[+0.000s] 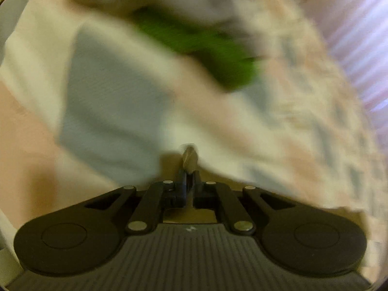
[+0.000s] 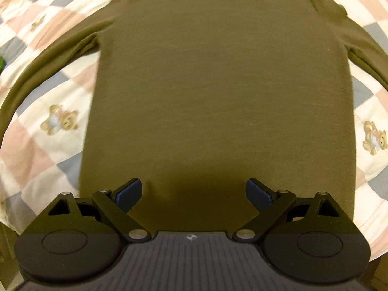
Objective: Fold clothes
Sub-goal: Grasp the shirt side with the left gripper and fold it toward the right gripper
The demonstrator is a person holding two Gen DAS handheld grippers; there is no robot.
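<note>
- Right gripper, jaws wide, hovers above the hem of the flat olive-green long-sleeved shirt.
- Left gripper is closed, seemingly on nothing.
- Folding seems not yet begun; next, grasp the hem or a sleeve.

We seem to be in a home, most likely a bedroom. A soft patchwork quilt in pink, grey and cream squares, printed with little teddy bears, covers the surface like bedding. An olive long-sleeved top lies spread flat on it. Pale pleated curtain-like fabric hangs beyond, blurred.
</note>
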